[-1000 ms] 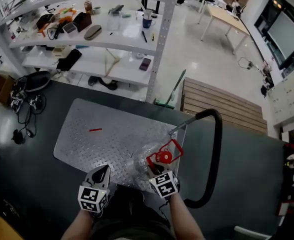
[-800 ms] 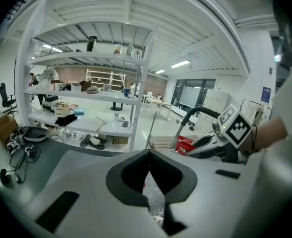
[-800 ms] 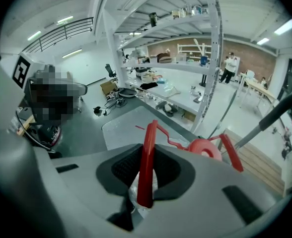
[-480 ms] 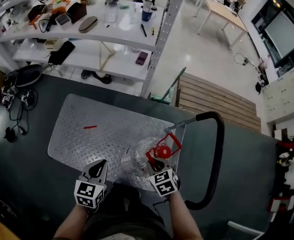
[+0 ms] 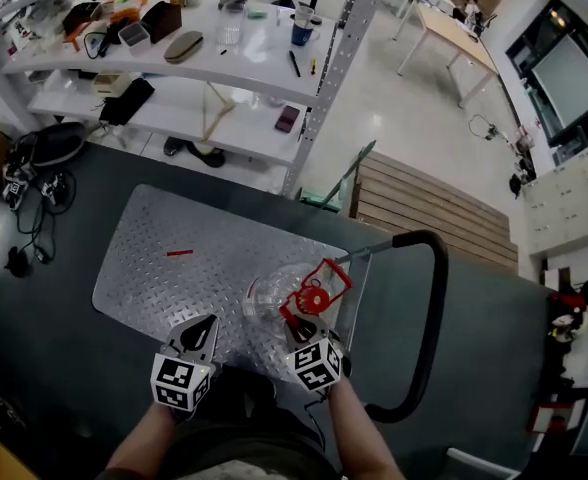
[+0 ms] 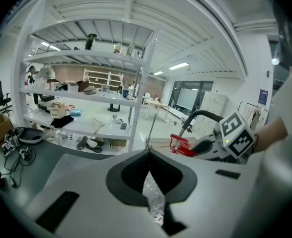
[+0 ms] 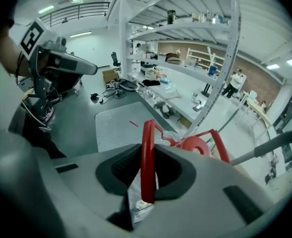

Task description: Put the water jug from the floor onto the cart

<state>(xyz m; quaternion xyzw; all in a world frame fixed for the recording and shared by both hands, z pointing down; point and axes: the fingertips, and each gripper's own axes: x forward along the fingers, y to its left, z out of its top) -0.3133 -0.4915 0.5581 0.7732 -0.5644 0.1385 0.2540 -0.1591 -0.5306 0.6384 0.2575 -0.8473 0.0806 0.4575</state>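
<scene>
The clear water jug (image 5: 269, 303) with a red cap (image 5: 311, 298) stands on the cart's diamond-plate deck (image 5: 174, 278), near its right end. My right gripper (image 5: 298, 328) grips the jug's red handle (image 7: 147, 157), which runs up between the jaw tips. Those jaws are opening, with the handle still between them. My left gripper (image 5: 205, 325) hovers over the deck's near edge, left of the jug, shut and empty. Its tips meet in the left gripper view (image 6: 148, 151), where the right gripper (image 6: 220, 143) and the red handle (image 6: 178, 144) show at the right.
The cart's black push handle (image 5: 429, 318) loops up at the right of the deck. A small red stick (image 5: 179, 253) lies on the deck. White shelving (image 5: 224, 58) full of items stands beyond. Cables and bags (image 5: 34, 178) lie at the left, a wooden pallet (image 5: 434, 213) at the right.
The jug has shifted a little left on the deck and stands more upright. My right gripper has rolled with the handle. My left gripper moved slightly along the near edge.
</scene>
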